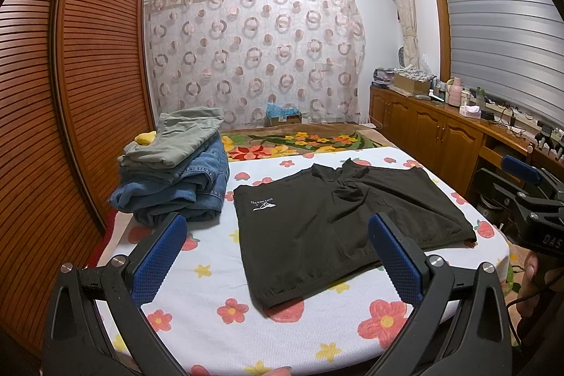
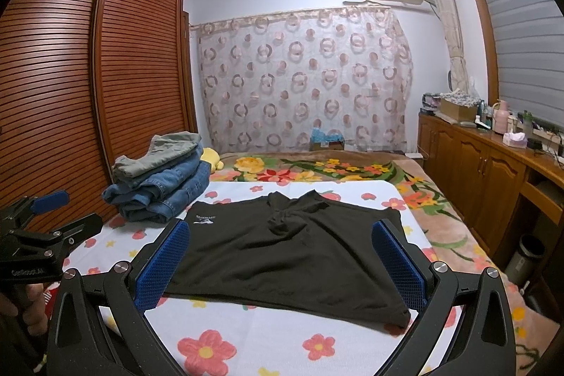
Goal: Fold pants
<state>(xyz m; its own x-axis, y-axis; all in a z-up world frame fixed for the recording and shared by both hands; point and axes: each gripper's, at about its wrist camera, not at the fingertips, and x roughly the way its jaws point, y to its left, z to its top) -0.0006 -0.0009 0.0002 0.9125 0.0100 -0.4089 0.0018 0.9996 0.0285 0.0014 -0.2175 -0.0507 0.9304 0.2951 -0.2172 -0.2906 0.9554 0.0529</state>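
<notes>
Denim stack [image 1: 176, 185] sits beside black pants [image 1: 338, 221]; both hand-held grippers [image 1: 278, 256] [image 2: 282, 256] gape empty.

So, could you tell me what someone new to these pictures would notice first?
Probably the dark pants spread flat mid-bed on the flower-print sheet, with both open grippers, left and right, hovering at the near edge. Next, the stack of folded jeans on the far left of the bed, beside the slatted wooden wardrobe.

Each gripper [image 1: 278, 266] is built of black arms with silver screws and blue dimpled pads [image 1: 158, 265]. White lettering on the right gripper [image 1: 535, 217], perhaps "DAS", is cut off.
</notes>
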